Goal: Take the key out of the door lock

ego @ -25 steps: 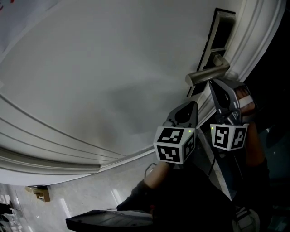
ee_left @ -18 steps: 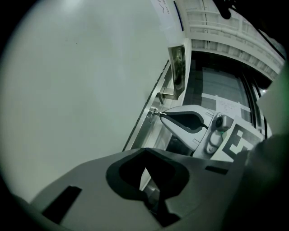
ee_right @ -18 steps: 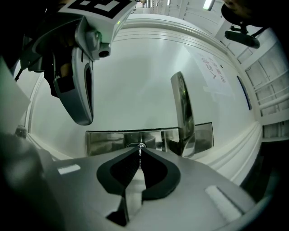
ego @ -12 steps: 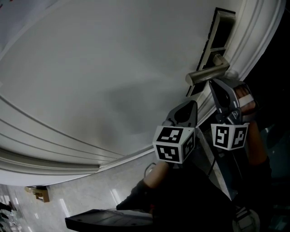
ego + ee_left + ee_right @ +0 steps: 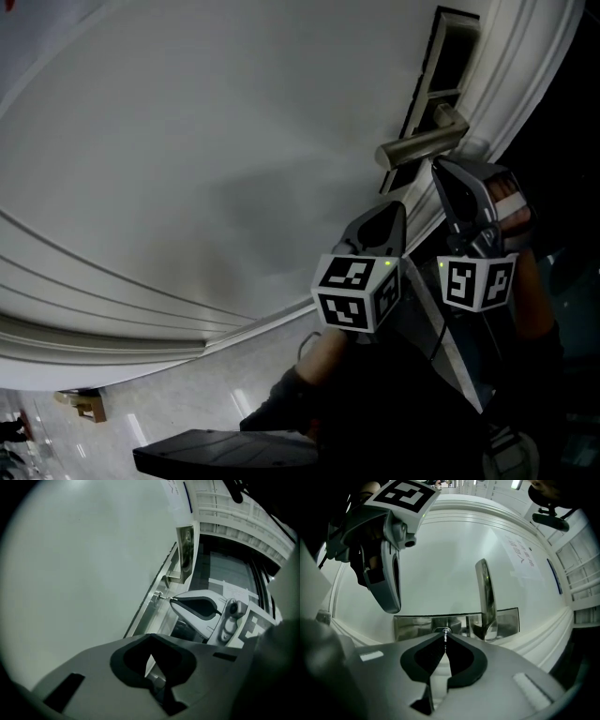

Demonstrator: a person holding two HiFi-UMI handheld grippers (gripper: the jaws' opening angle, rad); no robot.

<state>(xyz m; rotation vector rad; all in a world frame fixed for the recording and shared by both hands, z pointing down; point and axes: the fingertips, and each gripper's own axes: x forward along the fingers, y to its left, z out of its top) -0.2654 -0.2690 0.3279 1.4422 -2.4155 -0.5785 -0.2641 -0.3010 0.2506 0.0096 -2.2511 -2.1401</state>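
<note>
The small metal key (image 5: 445,635) sticks out of the lock cylinder in the steel lock plate (image 5: 412,626), just left of the lever door handle (image 5: 485,595). My right gripper (image 5: 445,639) is shut on the key, with its tips right at the cylinder. The left gripper view shows this from the side: the right gripper (image 5: 172,600) touches the key (image 5: 160,596) at the door edge. My left gripper (image 5: 151,655) is shut with nothing in it and hovers a little below and left of the lock. In the head view both grippers, left (image 5: 392,208) and right (image 5: 438,169), sit under the handle (image 5: 417,148).
The white door panel (image 5: 234,141) fills most of the view, with a moulded frame (image 5: 525,84) to the right of the lock. A paper notice (image 5: 525,555) hangs on the door. A dark object (image 5: 225,455) and a small brown item (image 5: 84,403) lie on the glossy floor below.
The handle and lock sit slightly higher and further left in the head view than before. Both grippers stay shut and hold about the same places by the lock.
</note>
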